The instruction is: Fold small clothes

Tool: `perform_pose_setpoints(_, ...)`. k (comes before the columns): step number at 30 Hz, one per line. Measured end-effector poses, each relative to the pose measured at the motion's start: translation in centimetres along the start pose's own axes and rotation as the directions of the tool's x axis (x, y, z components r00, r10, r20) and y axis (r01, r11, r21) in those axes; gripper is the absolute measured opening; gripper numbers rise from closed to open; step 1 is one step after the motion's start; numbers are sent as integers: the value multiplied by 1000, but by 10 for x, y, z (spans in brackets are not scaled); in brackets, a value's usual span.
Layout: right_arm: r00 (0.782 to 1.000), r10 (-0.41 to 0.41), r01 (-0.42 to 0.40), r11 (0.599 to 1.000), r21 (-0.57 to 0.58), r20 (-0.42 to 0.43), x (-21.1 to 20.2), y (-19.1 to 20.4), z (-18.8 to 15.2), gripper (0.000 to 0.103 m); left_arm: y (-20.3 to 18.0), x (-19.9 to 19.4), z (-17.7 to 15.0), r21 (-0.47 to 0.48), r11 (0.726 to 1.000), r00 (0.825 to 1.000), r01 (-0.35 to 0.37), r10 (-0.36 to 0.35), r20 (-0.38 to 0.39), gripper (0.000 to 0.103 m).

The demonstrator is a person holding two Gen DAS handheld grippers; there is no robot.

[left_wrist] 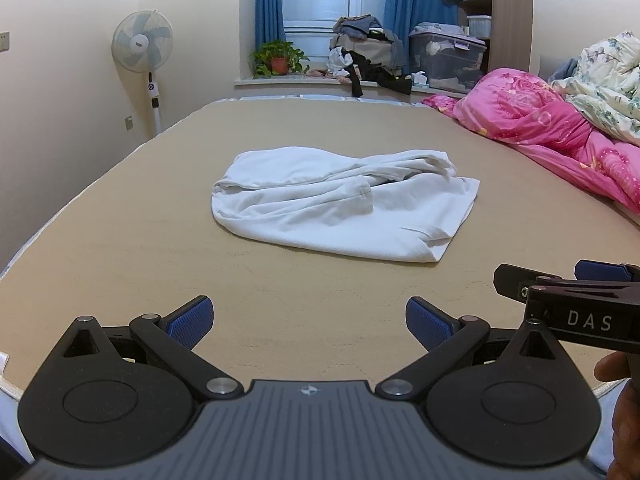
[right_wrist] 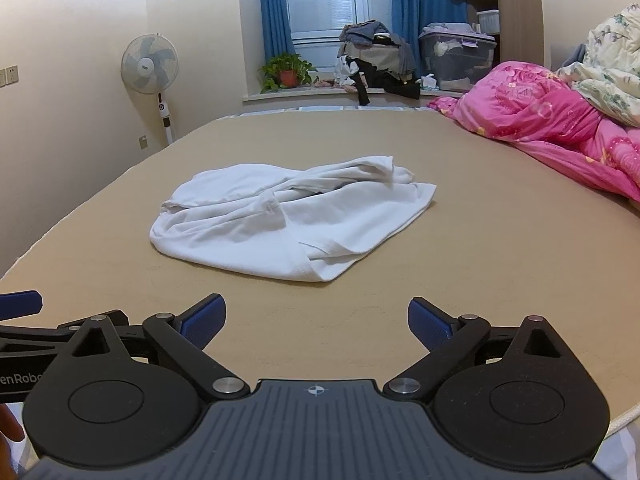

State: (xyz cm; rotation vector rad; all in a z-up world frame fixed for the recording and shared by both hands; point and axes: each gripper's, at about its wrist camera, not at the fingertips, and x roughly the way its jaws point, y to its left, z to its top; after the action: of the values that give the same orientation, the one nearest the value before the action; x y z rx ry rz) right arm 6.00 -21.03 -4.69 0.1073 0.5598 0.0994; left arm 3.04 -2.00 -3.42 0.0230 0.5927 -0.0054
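Note:
A white garment [left_wrist: 344, 204] lies loosely bunched in the middle of the tan bed surface [left_wrist: 120, 248], a short sleeve folded over its top. In the right wrist view the same garment [right_wrist: 292, 220] sits ahead and slightly left. My left gripper [left_wrist: 310, 324] hovers open over the near part of the bed, well short of the cloth, nothing between its blue pads. My right gripper [right_wrist: 316, 322] is open too, level with the left one and empty. The right gripper's side [left_wrist: 568, 300] shows at the right edge of the left wrist view.
A pink quilt [left_wrist: 552, 132] and a floral duvet [left_wrist: 604, 80] are heaped along the bed's right side. A standing fan [left_wrist: 143, 46] is by the left wall. The windowsill beyond holds a potted plant [left_wrist: 279, 58], a clothes pile [left_wrist: 368, 56] and a storage box [left_wrist: 446, 60].

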Motion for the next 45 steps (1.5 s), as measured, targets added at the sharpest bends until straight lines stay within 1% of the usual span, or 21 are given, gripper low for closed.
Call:
perform_pose_setpoints(23,1000,3,-3,1000,-2,-3,1,1,0,96,2,2,0,2,1000,1000,-1,1,-2,102)
perform_pose_setpoints(29,1000,8,-8,1000,-12,0,2,3,-2,93,2,3,-1,1,1000,1000,-4,4,-3,102)
perform_pose_setpoints(45,1000,21,-21,1000,-7,-8,3,0,-2,92,1,4,-2,2,1000,1000,-4,4,-5,102)
